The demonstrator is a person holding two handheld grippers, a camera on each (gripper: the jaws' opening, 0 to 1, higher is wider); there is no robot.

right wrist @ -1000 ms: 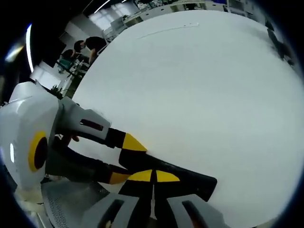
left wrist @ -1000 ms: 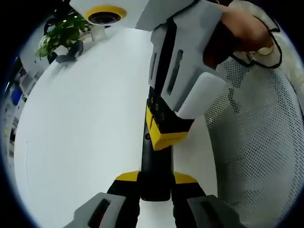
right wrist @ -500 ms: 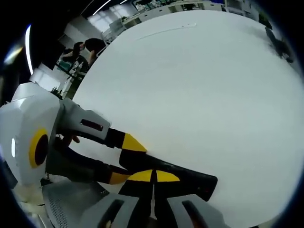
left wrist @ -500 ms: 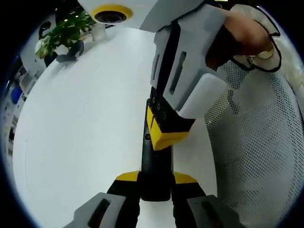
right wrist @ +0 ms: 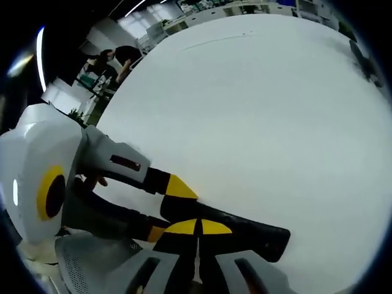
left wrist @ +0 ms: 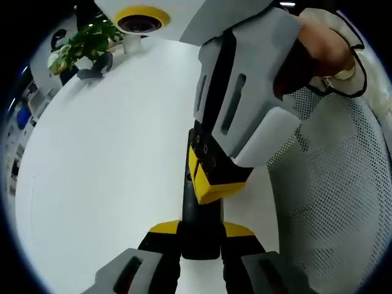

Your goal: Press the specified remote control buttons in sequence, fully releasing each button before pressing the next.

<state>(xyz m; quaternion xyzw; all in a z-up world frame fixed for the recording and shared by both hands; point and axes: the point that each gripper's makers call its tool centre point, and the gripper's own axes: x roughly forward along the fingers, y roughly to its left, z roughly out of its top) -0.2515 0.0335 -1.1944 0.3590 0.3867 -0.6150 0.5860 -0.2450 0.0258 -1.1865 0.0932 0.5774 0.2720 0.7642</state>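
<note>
A long black remote (left wrist: 199, 244) lies lengthwise over the white table (left wrist: 104, 159). My left gripper (left wrist: 200, 229) is shut on its near end, one yellow-tipped jaw on each side. My right gripper (left wrist: 215, 182) comes down from the top of the left gripper view with its yellow tips together, resting on the remote's upper face. In the right gripper view the right gripper (right wrist: 199, 228) is shut, its tips touching the remote (right wrist: 260, 236), which runs off to the right. The left gripper (right wrist: 170, 210) clamps the remote from the left. The buttons are hidden under the tips.
A potted plant (left wrist: 76, 46) and a grey object (left wrist: 95, 68) stand at the table's far edge. A white mesh chair back (left wrist: 331, 196) fills the right side, with a person's hand (left wrist: 324, 49) above it. People (right wrist: 113, 58) stand beyond the far table edge.
The right gripper has shifted slightly on the remote and looms a little larger in the left gripper view. The left gripper's hold on the remote is unchanged.
</note>
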